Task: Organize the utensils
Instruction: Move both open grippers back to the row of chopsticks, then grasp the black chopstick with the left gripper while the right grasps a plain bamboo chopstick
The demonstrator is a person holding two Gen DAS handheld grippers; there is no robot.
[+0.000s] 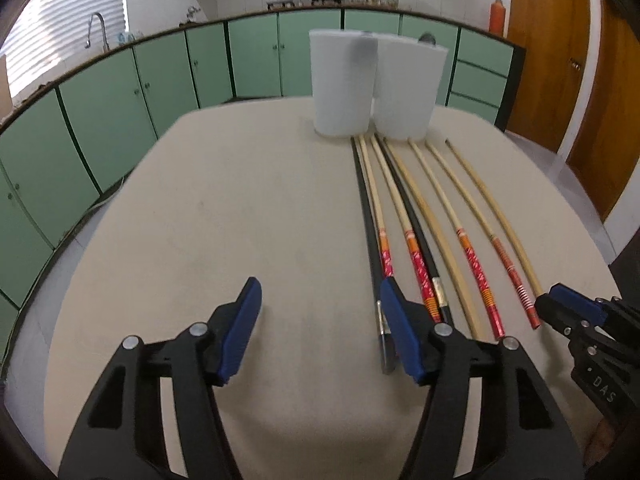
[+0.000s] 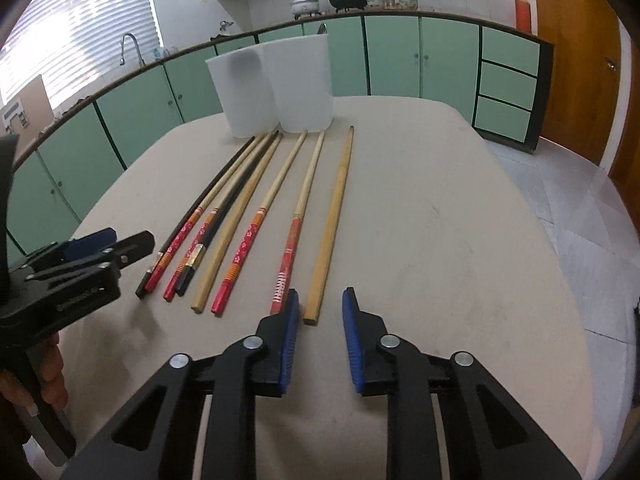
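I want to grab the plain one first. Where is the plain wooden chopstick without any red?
In the right wrist view, the plain chopstick lies rightmost in the row on the table, its near end just ahead of the open right gripper.

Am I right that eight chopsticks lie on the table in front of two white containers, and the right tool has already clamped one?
Not quite. In the right wrist view the right tool is open and holds nothing; the plain wooden chopstick lies just ahead of its gap. Eight chopsticks do lie on the table before two white containers.
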